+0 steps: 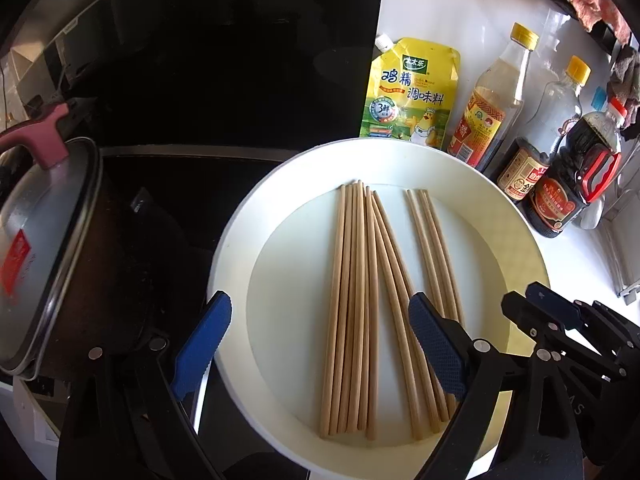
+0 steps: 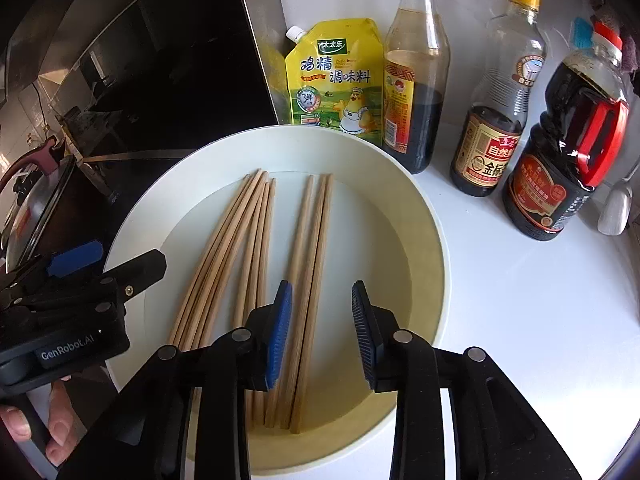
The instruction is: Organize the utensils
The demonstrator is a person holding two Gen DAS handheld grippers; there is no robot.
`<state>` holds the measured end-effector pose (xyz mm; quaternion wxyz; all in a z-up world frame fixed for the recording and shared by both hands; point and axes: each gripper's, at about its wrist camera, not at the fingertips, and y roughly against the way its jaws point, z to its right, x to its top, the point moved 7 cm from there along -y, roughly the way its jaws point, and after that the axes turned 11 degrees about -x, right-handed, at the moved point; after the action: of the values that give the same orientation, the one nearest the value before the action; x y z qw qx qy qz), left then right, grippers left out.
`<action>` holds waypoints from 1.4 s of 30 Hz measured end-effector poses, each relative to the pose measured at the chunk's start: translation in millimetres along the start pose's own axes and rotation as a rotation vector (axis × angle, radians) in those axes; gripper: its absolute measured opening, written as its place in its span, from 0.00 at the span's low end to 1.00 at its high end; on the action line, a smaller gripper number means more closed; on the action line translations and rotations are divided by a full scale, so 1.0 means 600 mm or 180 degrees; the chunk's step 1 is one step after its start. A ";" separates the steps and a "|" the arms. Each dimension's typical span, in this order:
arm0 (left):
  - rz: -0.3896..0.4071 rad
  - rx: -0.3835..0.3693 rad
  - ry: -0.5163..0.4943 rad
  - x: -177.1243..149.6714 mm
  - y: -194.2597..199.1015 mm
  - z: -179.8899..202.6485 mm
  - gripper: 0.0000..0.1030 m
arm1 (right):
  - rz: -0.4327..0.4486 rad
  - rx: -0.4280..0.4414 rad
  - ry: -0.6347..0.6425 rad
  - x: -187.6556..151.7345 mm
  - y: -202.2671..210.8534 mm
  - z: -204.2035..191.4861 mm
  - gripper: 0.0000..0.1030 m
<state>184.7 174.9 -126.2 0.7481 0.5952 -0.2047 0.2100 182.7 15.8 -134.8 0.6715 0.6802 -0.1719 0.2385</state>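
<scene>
Right wrist view: right hand-held gripper [image 2: 322,320] spread over the separate chopsticks [image 2: 316,264] lying in the white bowl [image 2: 432,240], left hand-held gripper [image 1: 320,344] spread over the main bundle [image 1: 352,312]; gathering step, next likely lower and pinch.

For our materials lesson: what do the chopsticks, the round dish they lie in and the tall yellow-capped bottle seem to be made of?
Chopsticks: probably bamboo or wood, matt tan with fine lengthwise grain.
Dish: smooth cream-white with a soft sheen; plastic or glazed ceramic, the look leaves it open.
Yellow-capped bottle: clear and glossy, dark liquid showing through; glass or clear plastic.
</scene>
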 end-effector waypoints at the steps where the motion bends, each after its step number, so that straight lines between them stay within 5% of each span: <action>1: 0.0010 -0.0003 0.0009 0.000 0.005 0.000 0.86 | 0.0000 0.0009 -0.0025 -0.002 0.004 0.003 0.33; 15: 0.0144 0.0061 0.0032 -0.015 0.058 0.012 0.86 | 0.0117 -0.0057 0.0027 -0.027 0.071 0.016 0.48; 42: 0.0278 0.0164 0.0026 -0.054 0.133 0.034 0.92 | 0.0191 -0.0038 -0.0088 -0.064 0.136 0.031 0.52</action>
<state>112.2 169.0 -75.7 0.7235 0.6039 -0.2219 0.2501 107.4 -9.1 -88.3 0.6657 0.6739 -0.2029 0.2480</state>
